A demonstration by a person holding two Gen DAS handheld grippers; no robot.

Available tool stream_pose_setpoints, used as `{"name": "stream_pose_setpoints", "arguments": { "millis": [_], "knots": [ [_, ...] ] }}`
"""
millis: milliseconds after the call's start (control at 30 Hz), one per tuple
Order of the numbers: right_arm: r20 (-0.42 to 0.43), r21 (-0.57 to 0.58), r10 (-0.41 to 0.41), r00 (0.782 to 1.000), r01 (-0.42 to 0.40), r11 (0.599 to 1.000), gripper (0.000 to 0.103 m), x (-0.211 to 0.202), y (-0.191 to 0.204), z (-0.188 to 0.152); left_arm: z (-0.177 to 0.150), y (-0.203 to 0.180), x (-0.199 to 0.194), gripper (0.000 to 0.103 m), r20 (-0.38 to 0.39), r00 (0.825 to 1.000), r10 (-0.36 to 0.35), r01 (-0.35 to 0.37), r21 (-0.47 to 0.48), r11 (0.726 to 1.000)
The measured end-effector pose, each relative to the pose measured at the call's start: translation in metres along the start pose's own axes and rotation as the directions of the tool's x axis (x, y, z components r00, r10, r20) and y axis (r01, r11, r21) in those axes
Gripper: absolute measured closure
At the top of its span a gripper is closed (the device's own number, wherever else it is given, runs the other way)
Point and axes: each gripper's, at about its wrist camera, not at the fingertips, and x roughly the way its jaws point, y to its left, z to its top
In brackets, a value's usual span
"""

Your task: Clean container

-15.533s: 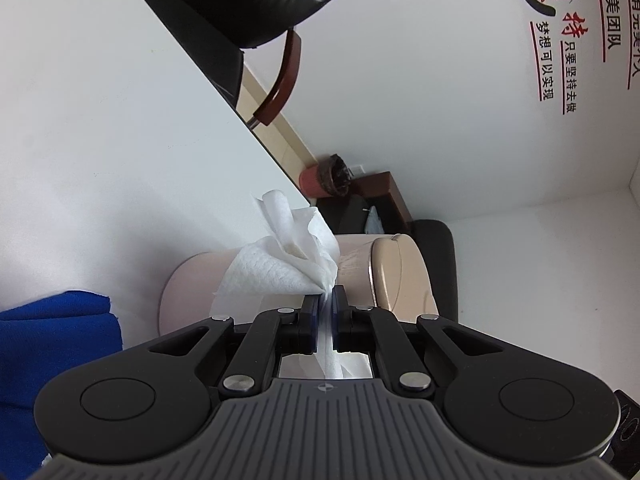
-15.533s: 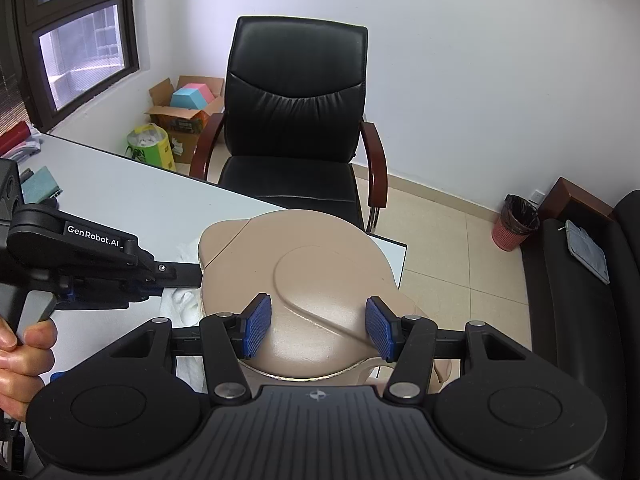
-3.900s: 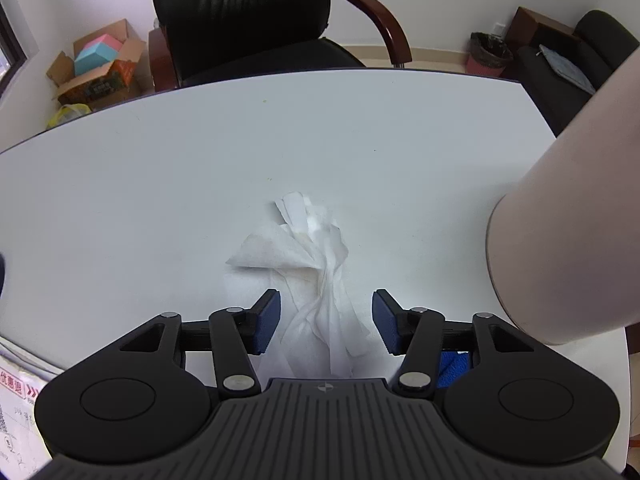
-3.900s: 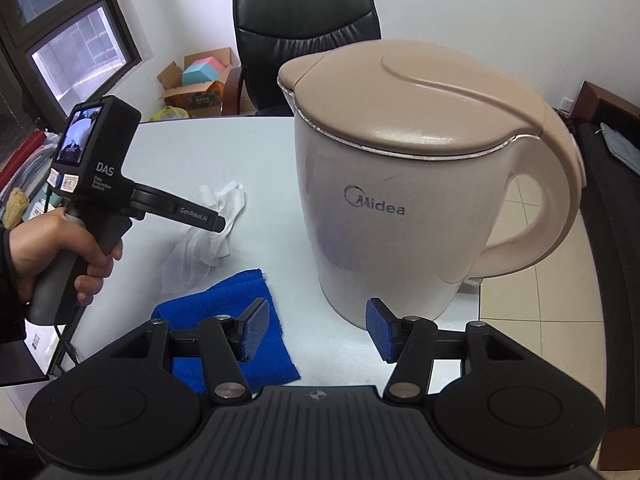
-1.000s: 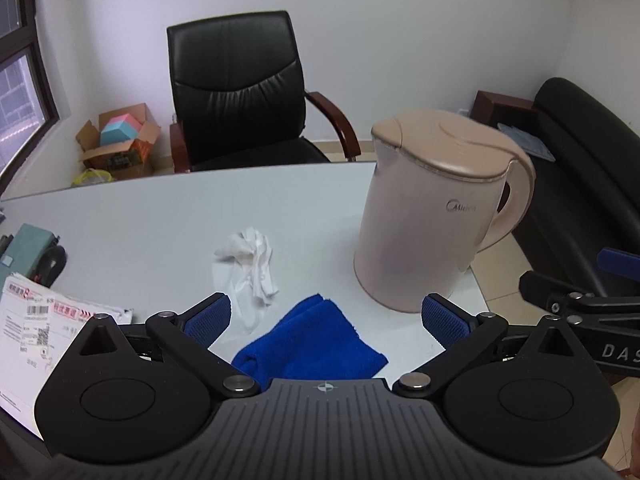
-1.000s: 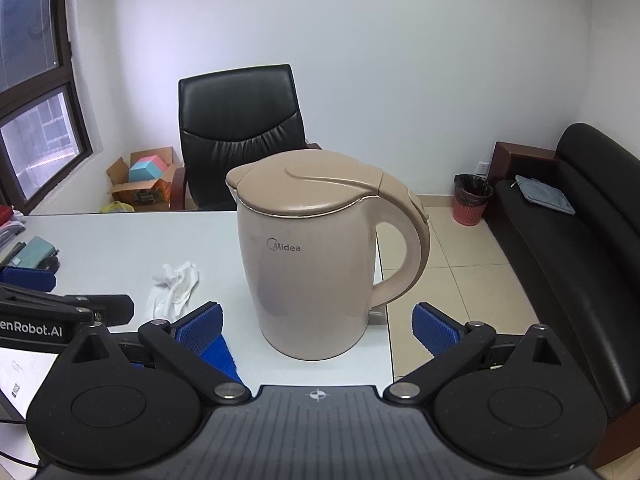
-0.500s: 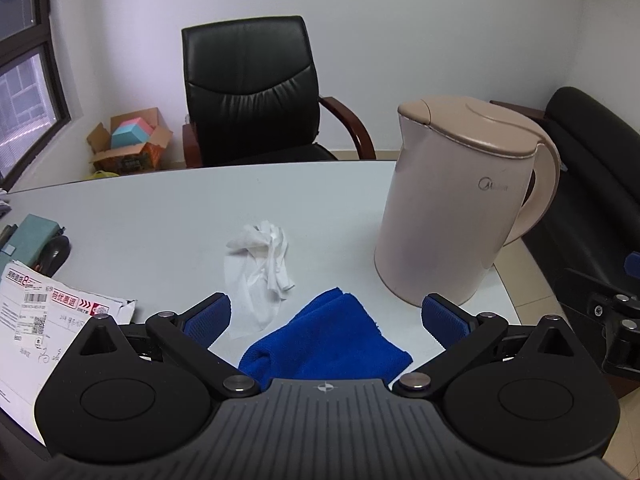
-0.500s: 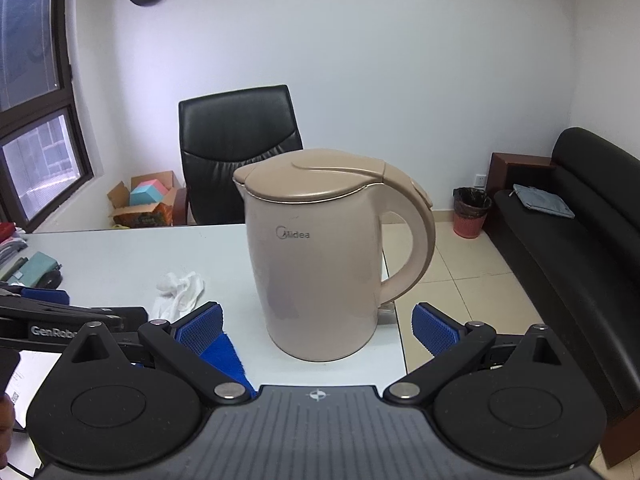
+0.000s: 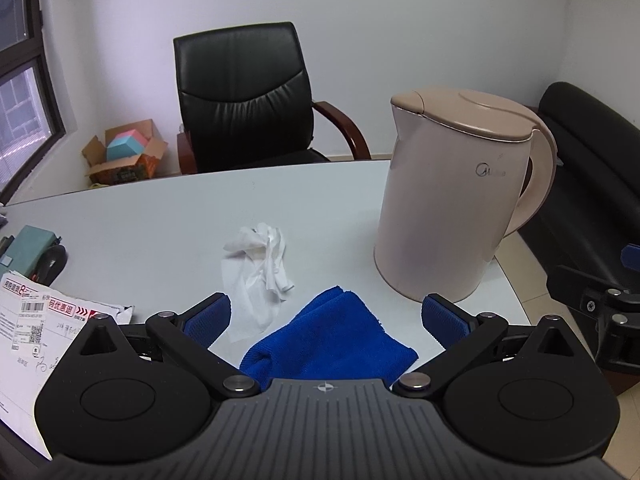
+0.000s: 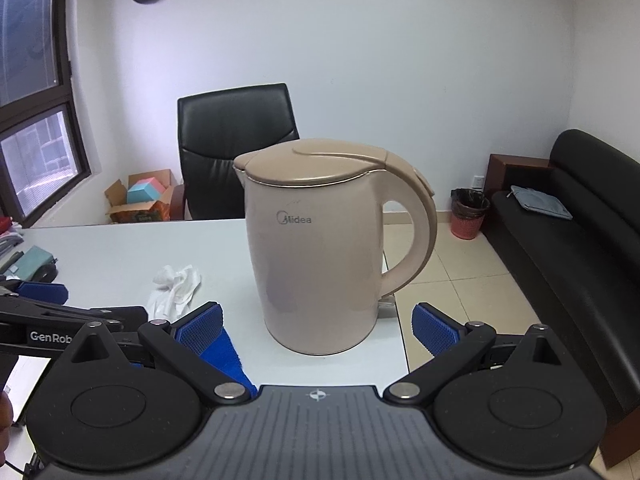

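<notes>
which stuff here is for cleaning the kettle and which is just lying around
For the job:
- beige kettle
- blue cloth
- crumpled white tissue

Just lying about:
- printed papers
- teal box
- office chair
- cardboard box
- red bin

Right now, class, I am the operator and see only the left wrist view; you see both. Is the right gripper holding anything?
Observer: No. The right gripper is open and empty, short of the kettle.
Operator: Is anything on the floor beyond the kettle?
Observer: A red waste bin stands beside the black sofa.
Operator: Anything on that sofa?
Observer: A grey pouch lies on its seat.
</notes>
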Motion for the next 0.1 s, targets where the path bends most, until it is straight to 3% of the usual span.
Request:
{"name": "stream_pose_setpoints", "arguments": {
  "millis": [100],
  "knots": [
    [-0.002, -0.003, -0.001, 1.000, 0.001, 1.000, 0.000, 0.0007, 0.0013, 0.0003, -0.0003, 0.0000, 0.0013, 0.000, -0.002, 1.000, 0.011, -0.011, 0.002, 1.000]
  ]
}}
